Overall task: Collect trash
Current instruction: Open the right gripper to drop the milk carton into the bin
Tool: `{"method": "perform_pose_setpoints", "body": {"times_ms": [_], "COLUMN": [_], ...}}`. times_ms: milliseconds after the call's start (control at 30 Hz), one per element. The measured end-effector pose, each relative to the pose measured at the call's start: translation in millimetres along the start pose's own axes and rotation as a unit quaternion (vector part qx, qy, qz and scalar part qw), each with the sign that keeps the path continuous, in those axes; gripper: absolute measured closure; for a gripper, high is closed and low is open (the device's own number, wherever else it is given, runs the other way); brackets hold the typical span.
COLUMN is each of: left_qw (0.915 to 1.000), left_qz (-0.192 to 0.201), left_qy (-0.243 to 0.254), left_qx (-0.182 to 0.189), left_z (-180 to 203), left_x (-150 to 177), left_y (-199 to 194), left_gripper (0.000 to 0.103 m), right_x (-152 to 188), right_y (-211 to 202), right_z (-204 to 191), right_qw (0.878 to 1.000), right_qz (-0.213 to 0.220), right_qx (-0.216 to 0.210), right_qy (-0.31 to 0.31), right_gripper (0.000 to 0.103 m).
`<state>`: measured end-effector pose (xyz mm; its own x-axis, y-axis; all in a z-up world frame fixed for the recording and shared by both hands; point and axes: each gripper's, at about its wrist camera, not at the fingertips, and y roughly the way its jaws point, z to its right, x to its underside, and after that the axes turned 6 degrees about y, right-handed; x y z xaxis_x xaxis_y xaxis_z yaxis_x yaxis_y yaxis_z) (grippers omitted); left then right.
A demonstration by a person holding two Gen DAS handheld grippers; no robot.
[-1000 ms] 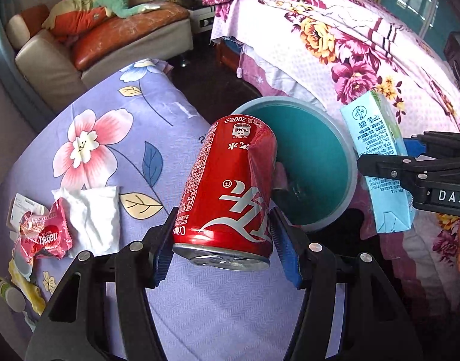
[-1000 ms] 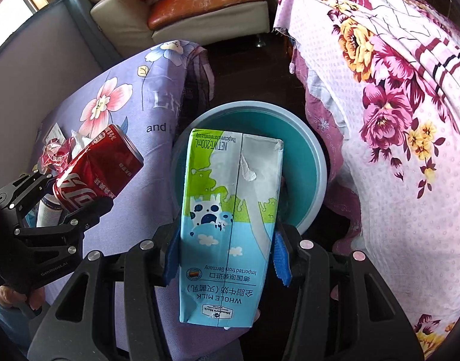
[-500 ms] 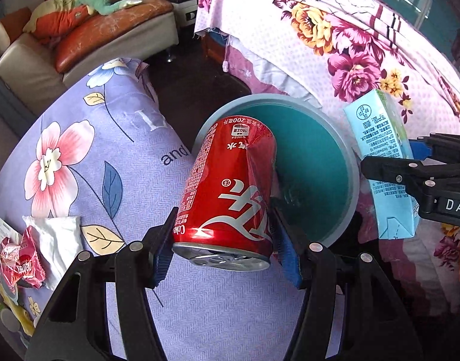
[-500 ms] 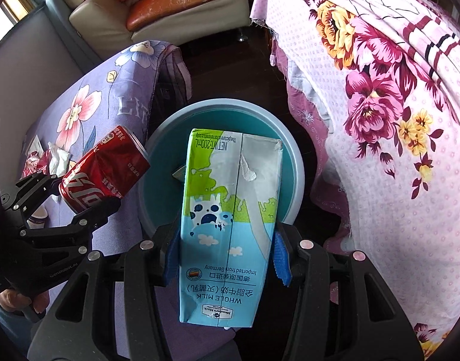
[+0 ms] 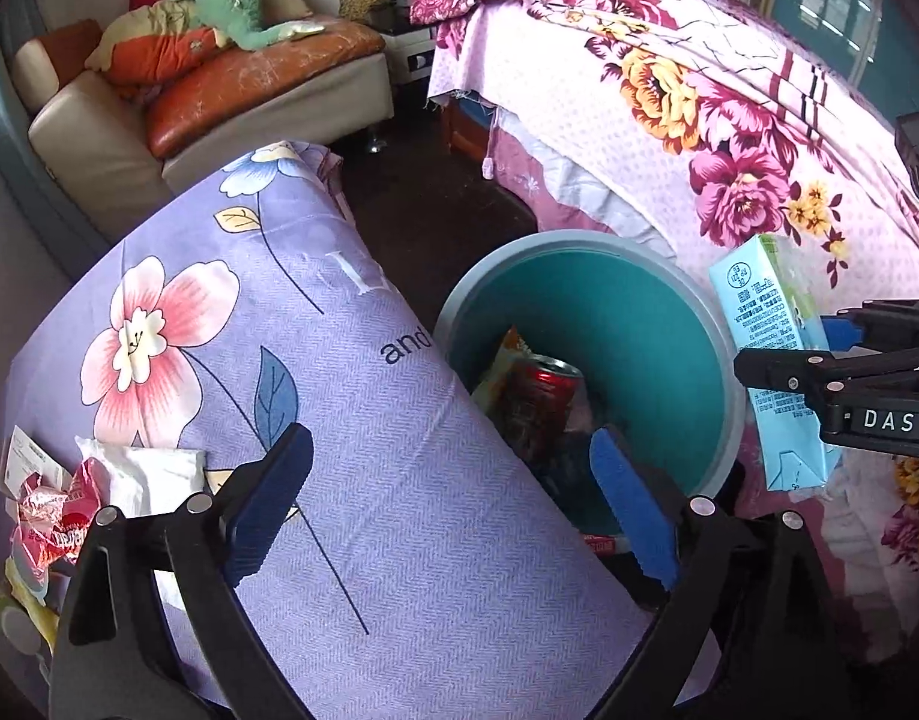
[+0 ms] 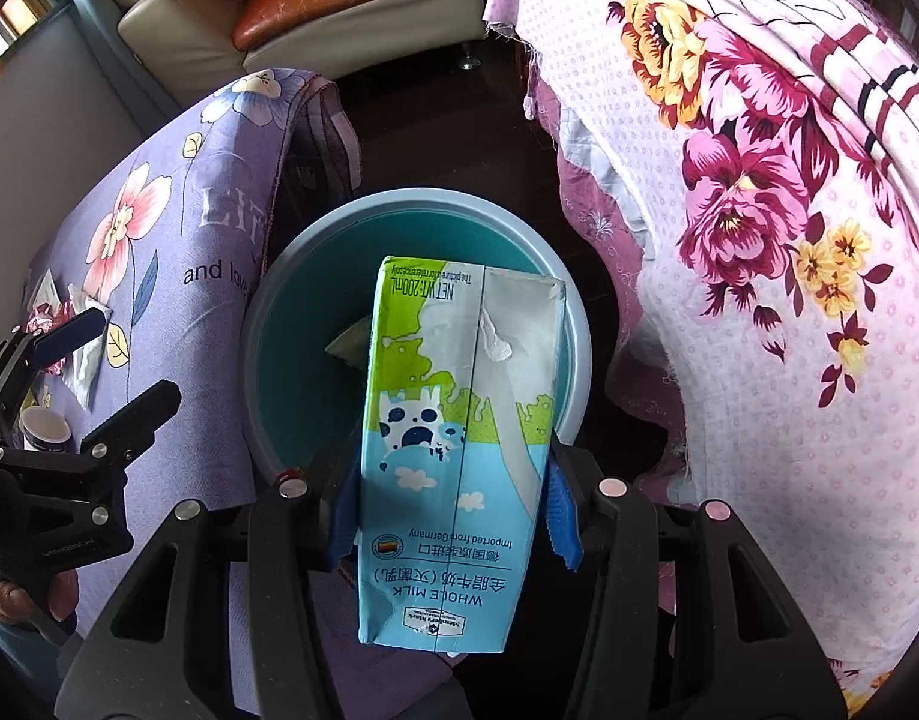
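Dropped from the left gripper [image 5: 453, 498], the red can [image 5: 534, 405] now lies inside the teal bin [image 5: 657, 324], top end up, leaning beside a yellow-green wrapper [image 5: 502, 363] at its nine o'clock. That gripper's jaws have just been opening and stand wide apart with nothing between them, over the edge of the purple flowered cloth [image 5: 351, 420] and the bin's near rim. At the bin's three o'clock in the left wrist view, the milk carton [image 6: 459, 450] hangs clamped between the blue pads of the right gripper [image 6: 453, 516], over the bin's opening in the right wrist view. On the purple cloth, at eight o'clock from the bin, lie a white tissue [image 5: 141, 468] and a red-pink snack wrapper [image 5: 54, 525], touching each other. A pink flowered bedspread [image 5: 699, 120] lies from twelve to three o'clock.
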<state>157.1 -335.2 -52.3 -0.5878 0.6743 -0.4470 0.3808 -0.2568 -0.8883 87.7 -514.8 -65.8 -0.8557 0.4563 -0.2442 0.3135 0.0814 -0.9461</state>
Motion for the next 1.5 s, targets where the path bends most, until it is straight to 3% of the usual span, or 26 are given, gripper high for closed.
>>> {"method": "perform_pose_setpoints", "body": {"times_ms": [367, 433, 700, 1500], "left_qw": [0.9996, 0.9996, 0.9996, 0.9969], "left_qz": [-0.012, -0.012, -0.007, 0.039], "left_qy": [-0.022, -0.023, -0.028, -0.068], "left_qx": [-0.011, -0.011, -0.007, -0.011], "left_z": [-26, -28, -35, -66], "left_x": [16, 18, 28, 70], "left_y": [0, -1, -10, -79], "left_gripper": [0.009, 0.009, 0.009, 0.008], "right_x": [-4, -4, -2, 26], "right_y": [14, 14, 5, -51], "right_z": [-24, -28, -41, -101], "right_qw": [1.0, 0.999, 0.999, 0.995], "right_qz": [-0.017, -0.02, -0.012, 0.017], "right_qx": [0.004, 0.004, 0.021, 0.042], "right_qy": [-0.024, -0.026, -0.039, -0.085], "right_gripper": [0.053, 0.038, 0.029, 0.026]}}
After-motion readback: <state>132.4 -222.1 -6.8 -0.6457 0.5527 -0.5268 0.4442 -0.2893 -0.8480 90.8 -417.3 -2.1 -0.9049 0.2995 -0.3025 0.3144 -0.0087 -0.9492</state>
